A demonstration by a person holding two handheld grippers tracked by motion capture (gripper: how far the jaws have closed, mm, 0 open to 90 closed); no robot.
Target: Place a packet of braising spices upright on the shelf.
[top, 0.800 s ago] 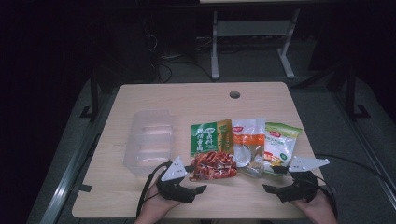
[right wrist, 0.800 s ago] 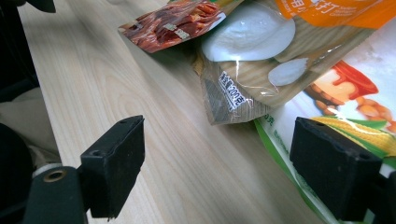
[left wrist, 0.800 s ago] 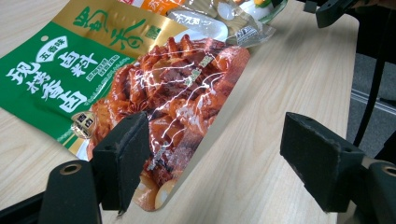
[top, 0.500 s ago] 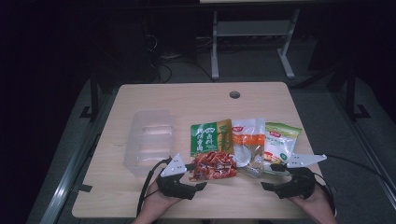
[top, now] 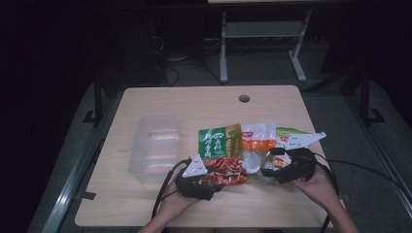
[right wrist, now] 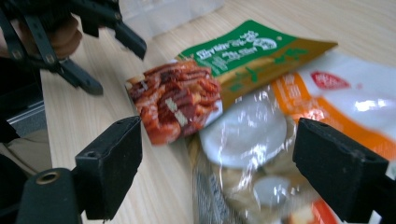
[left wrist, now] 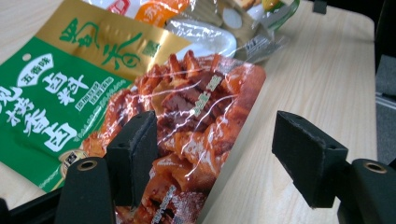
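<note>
We are reaching for the red snack packet (top: 224,171), which is lying low and centre in the high view, its upper edge overlapping the green-and-gold packet (top: 219,141) above it. In the left gripper view the red packet is filling the lower middle of the frame, and our left gripper (left wrist: 212,154) is standing with its jaws apart, one pad over the film and the other over bare table (left wrist: 299,84); neither pad is pressing yet.

Our right gripper (right wrist: 215,172) is also holding its jaws apart, hovering over the clear packet with pale round pieces (right wrist: 247,135) in the lower centre of its view, just beside the red one.

We are judging the main risk to be the glossy film: if we close on only a thin edge, the packet may be slipping out or crumpling. Because the packets are overlapping, we may also be dragging the green-and-gold one along. The clear tray (top: 156,145), at centre left of the high view, is well apart from all this.
</note>
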